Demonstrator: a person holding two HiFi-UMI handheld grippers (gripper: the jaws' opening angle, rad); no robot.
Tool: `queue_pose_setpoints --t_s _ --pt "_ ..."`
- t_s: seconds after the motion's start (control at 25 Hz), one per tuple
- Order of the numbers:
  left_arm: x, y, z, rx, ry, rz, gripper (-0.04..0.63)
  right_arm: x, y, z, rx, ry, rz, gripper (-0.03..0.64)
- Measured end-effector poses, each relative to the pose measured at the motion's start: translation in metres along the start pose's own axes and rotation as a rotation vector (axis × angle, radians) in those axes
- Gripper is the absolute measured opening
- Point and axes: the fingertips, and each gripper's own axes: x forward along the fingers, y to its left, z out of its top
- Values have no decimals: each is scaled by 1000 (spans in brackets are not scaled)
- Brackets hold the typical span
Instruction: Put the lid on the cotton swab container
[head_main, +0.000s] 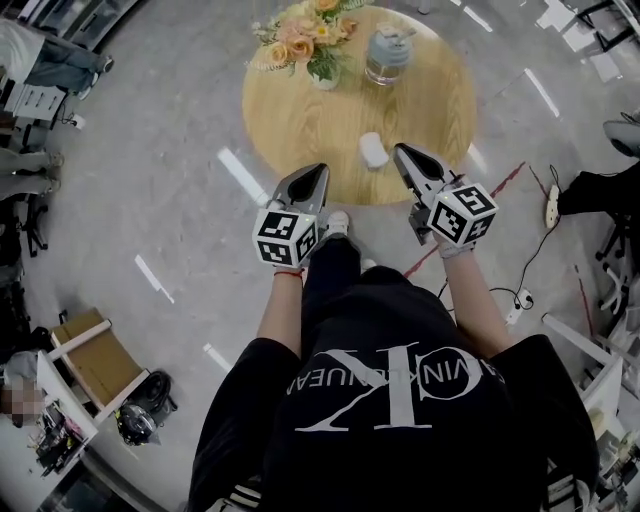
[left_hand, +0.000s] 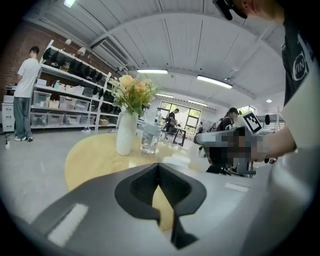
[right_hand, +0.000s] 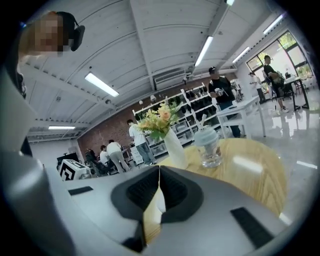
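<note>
A round wooden table (head_main: 300, 120) carries a glass jar (head_main: 388, 55) with a pale blue-grey top near its far side. A small white cap-like piece (head_main: 373, 150) sits near the front edge. My left gripper (head_main: 318, 172) hovers over the table's front edge, left of the white piece, shut on nothing. My right gripper (head_main: 402, 153) is just right of the white piece, also shut and empty. In the left gripper view the jar (left_hand: 150, 137) and white piece (left_hand: 176, 160) lie beyond my shut left gripper (left_hand: 159, 167). The right gripper view shows the jar (right_hand: 207, 146) past my shut right gripper (right_hand: 159, 171).
A white vase of orange and peach flowers (head_main: 312, 40) stands at the table's far left. Cables and a power strip (head_main: 551, 205) lie on the grey floor to the right. A cart with boxes (head_main: 95, 365) is at lower left. Several people stand by shelves (left_hand: 65, 97) in the background.
</note>
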Motion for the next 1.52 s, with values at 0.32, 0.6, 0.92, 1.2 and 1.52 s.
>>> queue_pose_setpoints --t_s 0.32,0.6,0.92,1.2,1.52 --pt "-22 7 44 9 -108 82 11 -20 14 32 -60 -83 10 15" --pt "-38 10 76 39 -191 131 11 -30 27 55 -135 -138 21 14" --pt "-53 11 102 45 -251 154 11 -36 37 73 -210 -156 23 15" --pt "-69 15 118 92 -286 204 11 -40 46 92 -266 -193 33 15" --pt "-88 17 138 125 -329 237 11 -48 49 113 -328 -216 17 15"
